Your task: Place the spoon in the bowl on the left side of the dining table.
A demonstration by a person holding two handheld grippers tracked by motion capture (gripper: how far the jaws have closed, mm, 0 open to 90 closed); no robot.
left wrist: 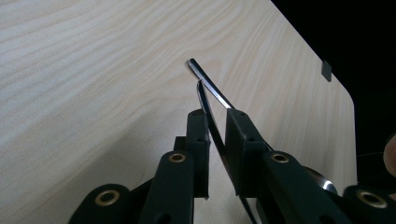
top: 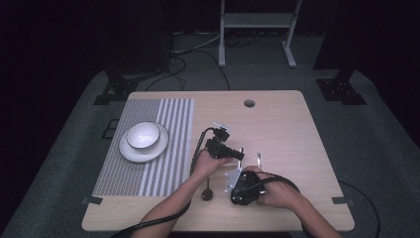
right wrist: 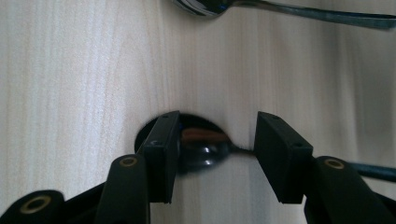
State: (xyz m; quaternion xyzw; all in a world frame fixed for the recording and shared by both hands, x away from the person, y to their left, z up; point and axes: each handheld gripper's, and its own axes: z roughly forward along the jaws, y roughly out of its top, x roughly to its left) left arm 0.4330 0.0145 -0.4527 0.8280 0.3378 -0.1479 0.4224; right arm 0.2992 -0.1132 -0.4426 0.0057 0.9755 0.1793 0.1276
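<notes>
My left gripper (left wrist: 217, 116) is shut on the thin handle of a metal utensil (left wrist: 205, 79), whose tip hovers just over the wooden table (left wrist: 93, 70). From above, the left gripper (top: 236, 154) is near mid-table with the bright handle (top: 241, 150) at its tip. My right gripper (right wrist: 217, 125) stands open, its jaws on either side of a black spoon bowl (right wrist: 203, 151) with something brown in it. A metal spoon (right wrist: 205, 7) lies beyond. The right gripper (top: 241, 191) is near the front edge. A dark spoon-like utensil (top: 207, 192) lies to its left.
A white bowl (top: 143, 135) sits on a white plate (top: 130, 153) on a striped placemat (top: 168, 163) at the table's left. Another bright metal piece (top: 258, 158) lies beside the grippers. The table has a round hole (top: 249, 103) at the back.
</notes>
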